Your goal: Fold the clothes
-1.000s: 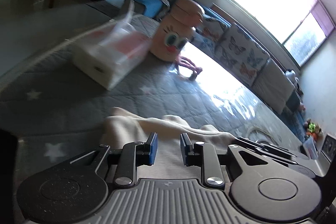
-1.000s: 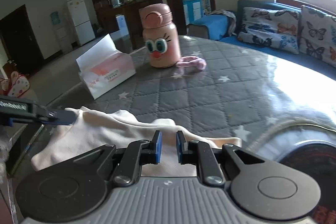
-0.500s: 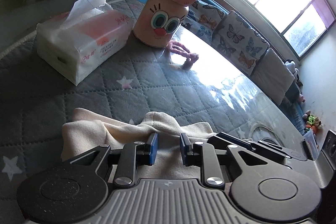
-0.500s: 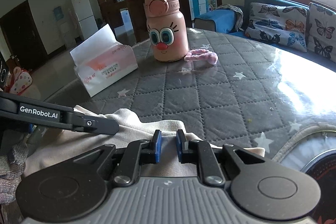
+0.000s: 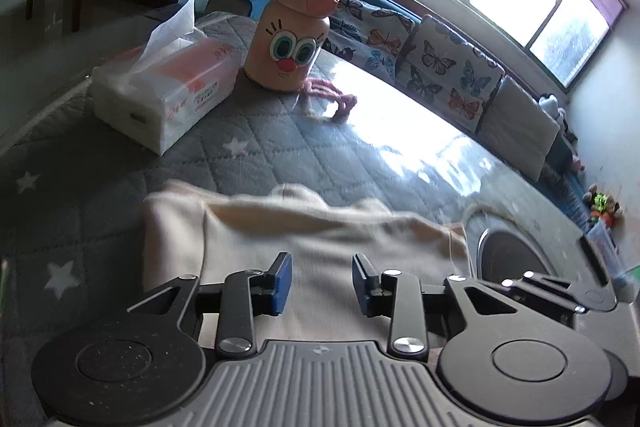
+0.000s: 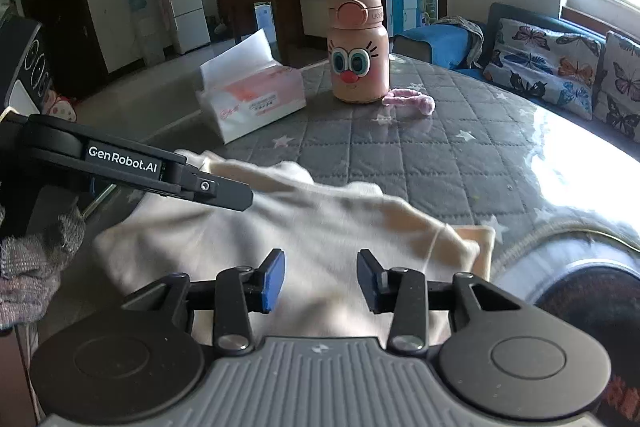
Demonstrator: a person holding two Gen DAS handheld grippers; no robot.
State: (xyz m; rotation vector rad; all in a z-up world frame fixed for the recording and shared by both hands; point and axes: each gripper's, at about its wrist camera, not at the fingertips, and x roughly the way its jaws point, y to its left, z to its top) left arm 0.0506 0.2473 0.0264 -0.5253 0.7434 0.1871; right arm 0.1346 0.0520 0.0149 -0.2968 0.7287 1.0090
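Cream soft-fabric garment (image 5: pixel 320 251) lies bunched and partly folded on the near part of the grey quilted star-print table cover (image 5: pixel 280 163), a rumpled ridge along its far edge, a seamed corner poking out to the right (image 6: pixel 476 243).

Left gripper (image 5: pixel 322 283): blue-padded fingers (image 5: pixel 282 281) spread wide apart, nothing between them, both poised over the cream cloth. Can't tell if the tips touch the fabric.

Right gripper (image 6: pixel 320 279): blue pads (image 6: pixel 274 279) also spread wide, gap empty, over the near middle of the garment (image 6: pixel 320 239). Contact with the cloth can't be told either.

In the right wrist view the left gripper's black arm with white "GenRobot.AI" lettering (image 6: pixel 132 163) reaches in from the left over the garment's left part, its tip above the cloth. A grey knit glove (image 6: pixel 36 263) shows at the left edge below it.

Farther back on the cover: white-and-pink plastic tissue pack (image 5: pixel 168 95) with a white sheet sticking up, and just right of it a peach-pink cartoon-face bottle with big eyes and red nose (image 5: pixel 294 47), upright, lid shut. Pink fuzzy cord (image 5: pixel 332 99) lies at the bottle's base on its right side, touching or nearly so. All three are well apart from the garment.

Bright window glare covers the cover's right half. Butterfly-print cushions (image 6: pixel 548 59) line the sofa behind the table.
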